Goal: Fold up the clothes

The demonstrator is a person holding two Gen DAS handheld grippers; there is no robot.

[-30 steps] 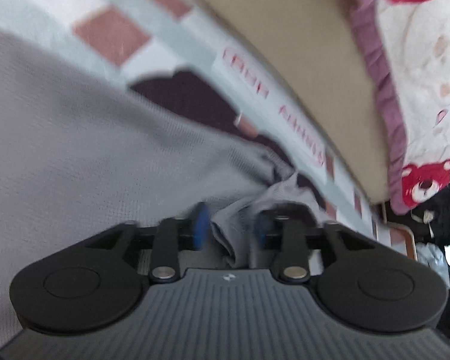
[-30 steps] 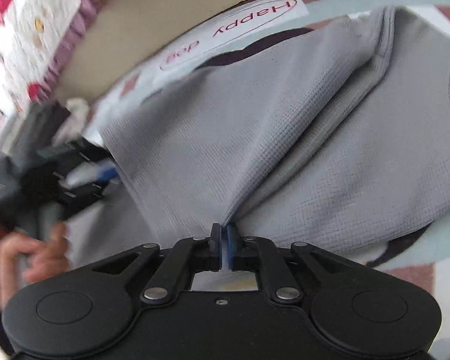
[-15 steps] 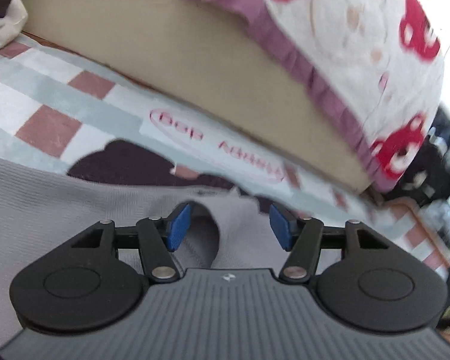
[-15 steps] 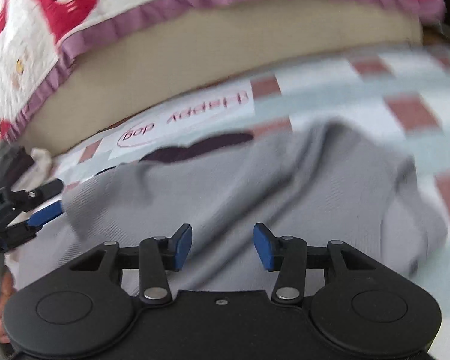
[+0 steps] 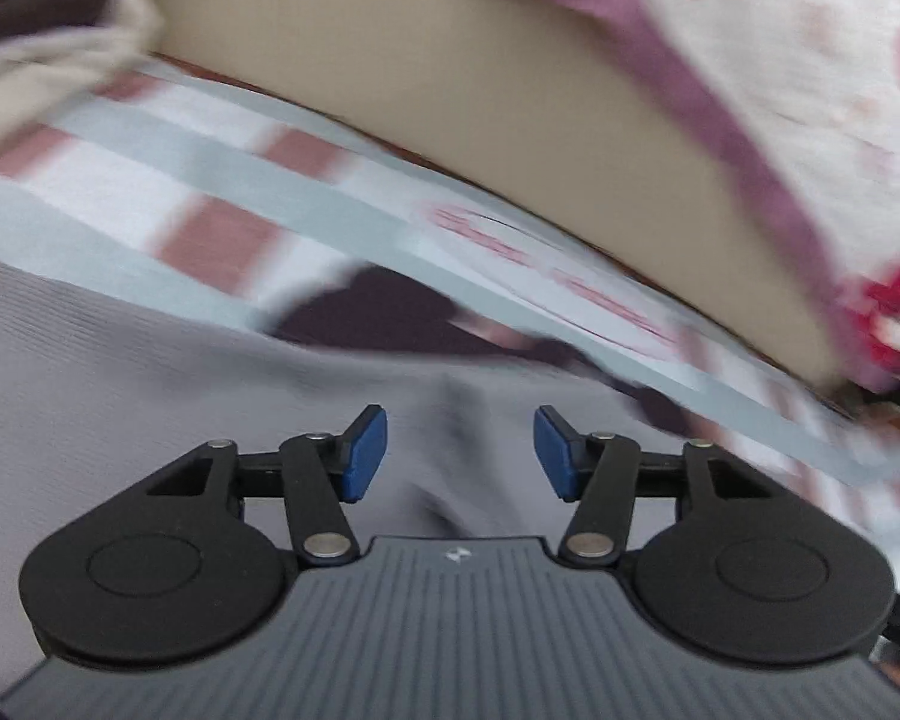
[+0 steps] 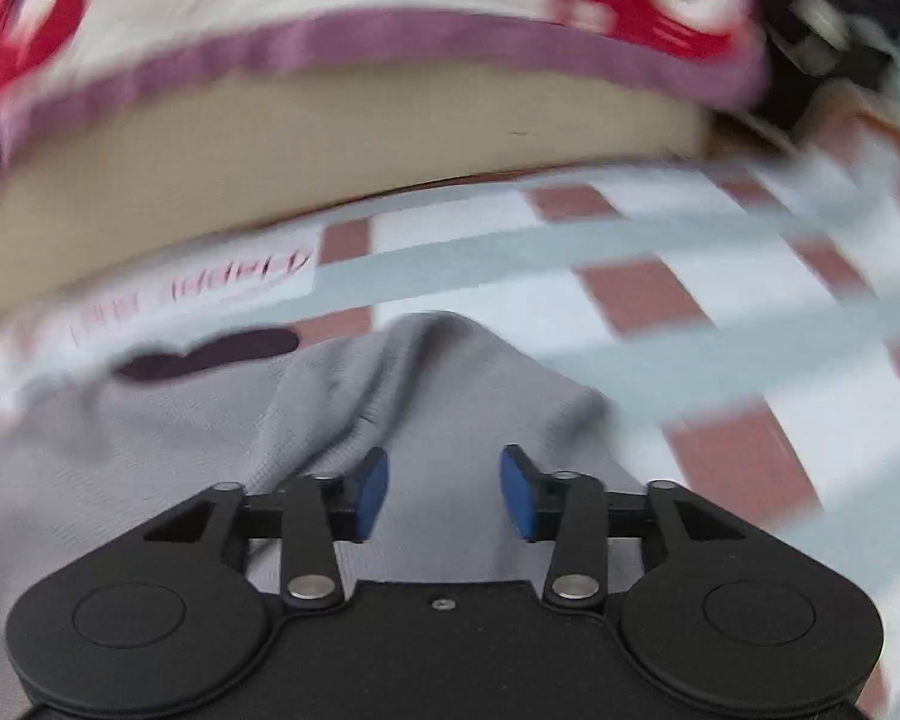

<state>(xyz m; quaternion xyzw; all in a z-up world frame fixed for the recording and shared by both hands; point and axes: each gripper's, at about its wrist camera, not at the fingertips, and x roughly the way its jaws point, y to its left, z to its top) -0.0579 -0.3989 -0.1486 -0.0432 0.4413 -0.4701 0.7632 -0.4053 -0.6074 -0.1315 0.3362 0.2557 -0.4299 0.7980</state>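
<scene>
grippers first, left to right. your left gripper (image 5: 459,456) has its jaws spread wide with nothing between the blue pads; a second ago it was pinched on a bunched corner of the grey shirt (image 5: 150,396), and half a second ago it had already let go. the cloth now lies flat under it, one soft ridge running up between the pads. your right gripper (image 6: 444,492) matches: spread wide and empty, where a second ago it was clamped on a shirt edge. shirt (image 6: 222,426) lies on the checked sheet (image 6: 660,300), near the tan mattress edge (image 6: 330,144), with a doubled-over rounded lump of cloth just ahead of the right pads. both views are motion-blurred, so you're moving. my read: one fold got laid down and released. can't tell how many folds remain; the whole garment isn't in view.
</scene>
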